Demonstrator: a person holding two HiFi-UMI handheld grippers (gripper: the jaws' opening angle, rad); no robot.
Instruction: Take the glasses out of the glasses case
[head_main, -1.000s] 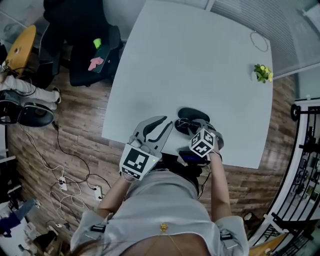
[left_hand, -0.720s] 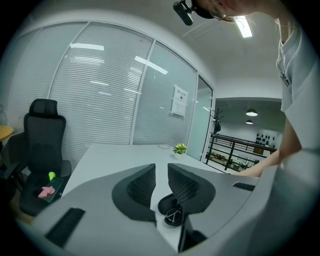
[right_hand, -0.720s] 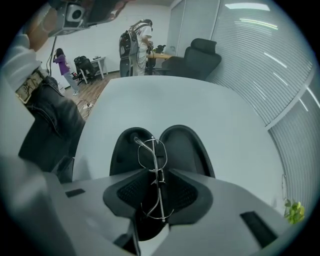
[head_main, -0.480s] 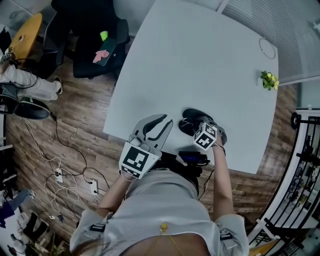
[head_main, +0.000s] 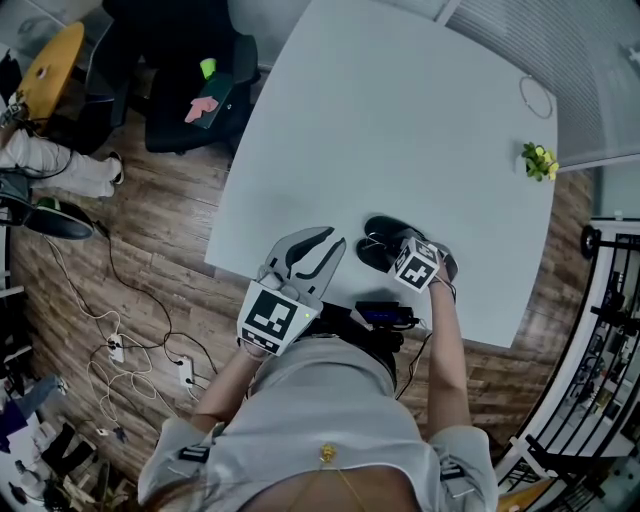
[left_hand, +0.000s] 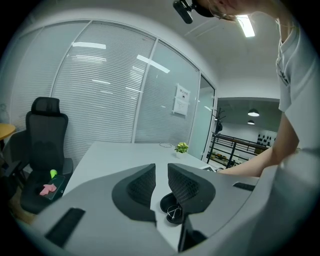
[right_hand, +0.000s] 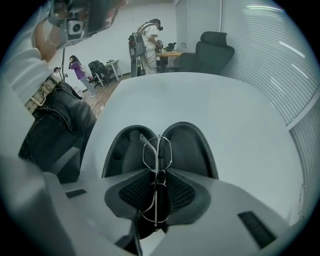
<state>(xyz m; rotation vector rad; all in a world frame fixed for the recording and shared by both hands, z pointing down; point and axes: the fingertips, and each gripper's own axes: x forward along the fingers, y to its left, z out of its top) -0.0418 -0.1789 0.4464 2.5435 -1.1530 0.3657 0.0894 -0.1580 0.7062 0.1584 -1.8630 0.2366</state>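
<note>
We are pinching the glasses (right_hand: 157, 152) tight in our right gripper (right_hand: 157, 172), over the open case (right_hand: 187, 150) (it is lying on the white table (right_hand: 200, 95)). Our left gripper (left_hand: 161, 172) is hanging nearby, fingers a little apart, holding nothing.

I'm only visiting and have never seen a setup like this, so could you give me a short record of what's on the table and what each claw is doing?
Surface: white table
Glasses case: black, lying open near the person's edge of the table
Glasses: thin metal frame, folded, held on edge over the open case
Right claw: shut on the glasses
Left claw: jaws slightly apart, holding nothing, to the left of the case
Also there: small green plant at the far side of the table
</note>
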